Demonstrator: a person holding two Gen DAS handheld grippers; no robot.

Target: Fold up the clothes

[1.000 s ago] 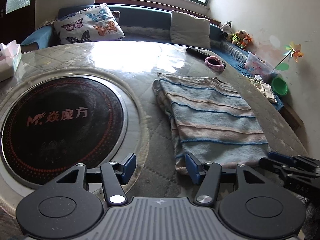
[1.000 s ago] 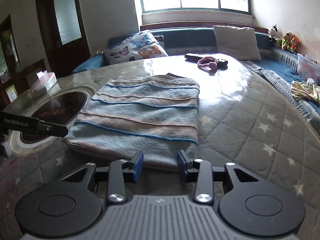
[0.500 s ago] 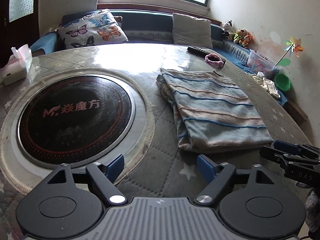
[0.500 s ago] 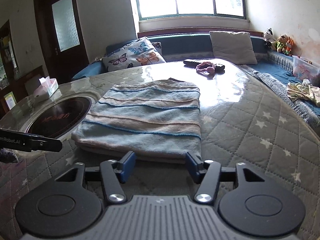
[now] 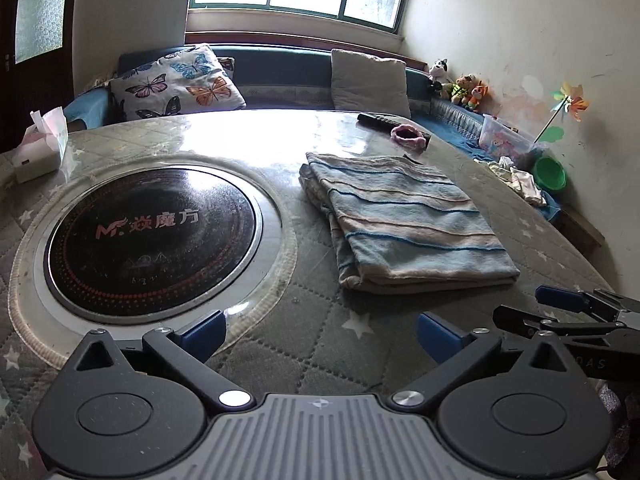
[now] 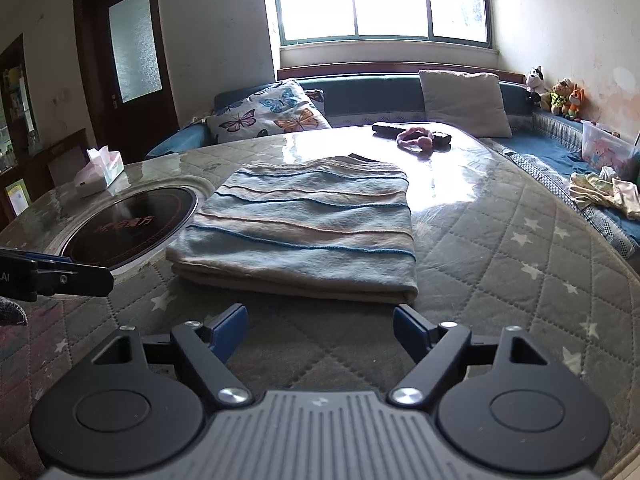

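A striped light-blue and beige garment (image 5: 404,224) (image 6: 304,232) lies folded into a flat rectangle on the quilted round table (image 5: 320,344). My left gripper (image 5: 320,334) stands open near the table's front edge, a short way back from the fold's near left corner, with nothing between its blue fingertips. My right gripper (image 6: 320,330) is open too, just short of the garment's near edge, and holds nothing. The right gripper's fingers (image 5: 560,308) show at the right of the left wrist view; the left gripper's finger (image 6: 68,276) shows at the left of the right wrist view.
A black round hotplate (image 5: 152,236) is set into the table left of the garment. A tissue box (image 5: 38,148) sits at the far left. A remote (image 6: 412,132) and pink hairband (image 6: 416,142) lie at the far side. Cushioned benches, loose clothes (image 6: 604,194) and toys ring the table.
Both grippers opened wider and drew back from the folded garment toward the table's front edge. The garment stays flat where it lay.
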